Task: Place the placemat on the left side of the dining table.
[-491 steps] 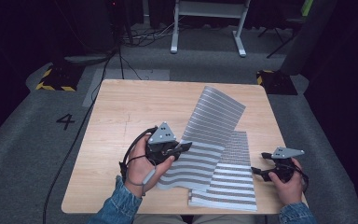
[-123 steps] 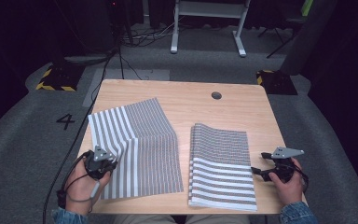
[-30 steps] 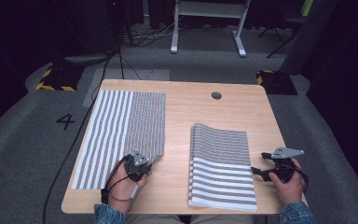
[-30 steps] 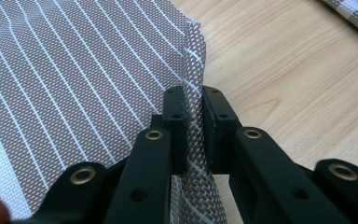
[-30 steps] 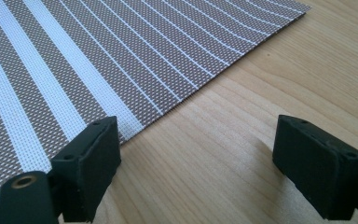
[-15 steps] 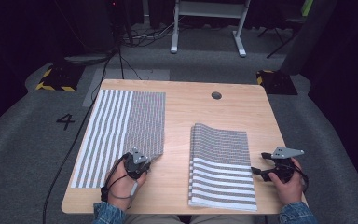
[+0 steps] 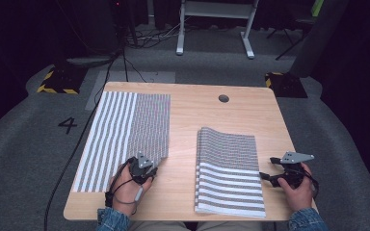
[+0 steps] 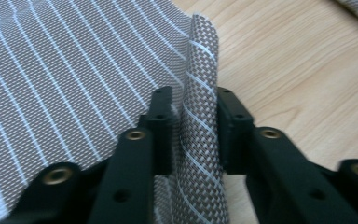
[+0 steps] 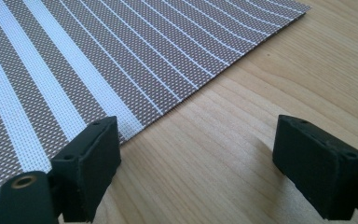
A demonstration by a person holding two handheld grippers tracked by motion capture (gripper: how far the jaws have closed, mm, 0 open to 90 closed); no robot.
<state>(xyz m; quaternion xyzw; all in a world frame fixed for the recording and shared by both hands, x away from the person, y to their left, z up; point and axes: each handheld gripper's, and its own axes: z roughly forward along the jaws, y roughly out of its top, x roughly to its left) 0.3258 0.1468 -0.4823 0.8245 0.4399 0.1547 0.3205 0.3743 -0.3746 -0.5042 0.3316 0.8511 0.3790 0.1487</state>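
Just then, the left claw let go of the striped mat.
Its jaws had been opening, pads off the upright corner between them, mat spread on the bench; right claw waited wide beside the stacked mats.

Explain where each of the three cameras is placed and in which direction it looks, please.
High view: above the person's side, looking forward and down on the table; both hands show.
Left gripper view: on the left gripper, looking along its fingers, with the left mat's raised corner between them.
Right gripper view: on the right gripper, fingers apart over bare wood beside the mat stack.
Shared: both mats appear in the high view.
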